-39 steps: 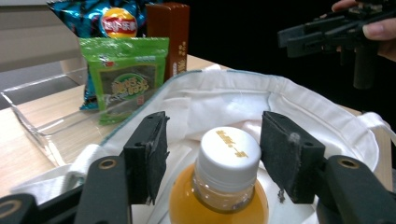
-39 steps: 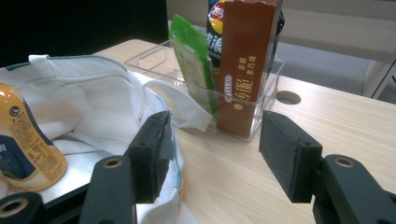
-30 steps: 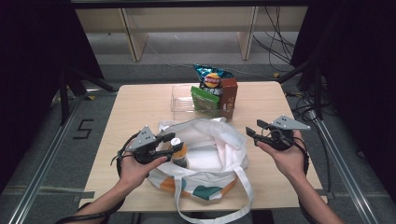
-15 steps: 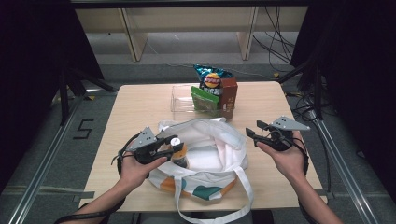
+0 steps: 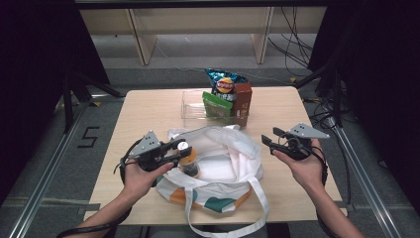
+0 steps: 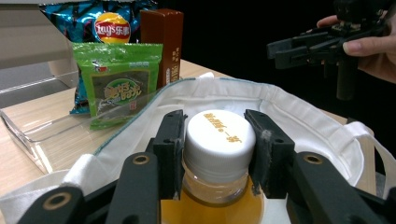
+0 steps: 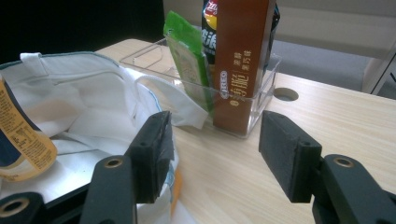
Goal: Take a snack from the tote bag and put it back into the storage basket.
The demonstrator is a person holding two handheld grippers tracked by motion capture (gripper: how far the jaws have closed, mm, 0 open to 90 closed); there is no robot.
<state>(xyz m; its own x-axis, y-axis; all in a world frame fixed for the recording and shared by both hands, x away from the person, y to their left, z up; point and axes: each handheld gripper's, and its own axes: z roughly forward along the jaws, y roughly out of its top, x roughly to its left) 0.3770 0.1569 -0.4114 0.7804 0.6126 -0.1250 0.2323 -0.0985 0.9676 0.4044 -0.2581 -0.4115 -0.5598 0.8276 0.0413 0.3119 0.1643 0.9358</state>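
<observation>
Your left gripper had its fingers pinched on the neck of a bottle, pads pressed just under its white ribbed cap. The cap was round and smooth on top, with small gold lettering. Below it, the bottle was clear with amber contents and a yellow label, and it stood in the mouth of the bag.

Your right gripper held nothing. Its fingers were spread wide over bare counter, touching nothing, at 3 o'clock from the bag and just beside its rim. The finger pads looked matte black and blocky.

The bag was soft white cloth, rumpled, with a thin teal edge at the opening, orange and green patches at its 6 o'clock side, and long white straps trailing toward you. The counter was pale wood grain with a round cable hole.

At 12 o'clock from the bag sat a clear plastic bin with straight walls. In it stood a flat green packet, a tall brown carton, and a glossy blue chip bag behind them.
</observation>
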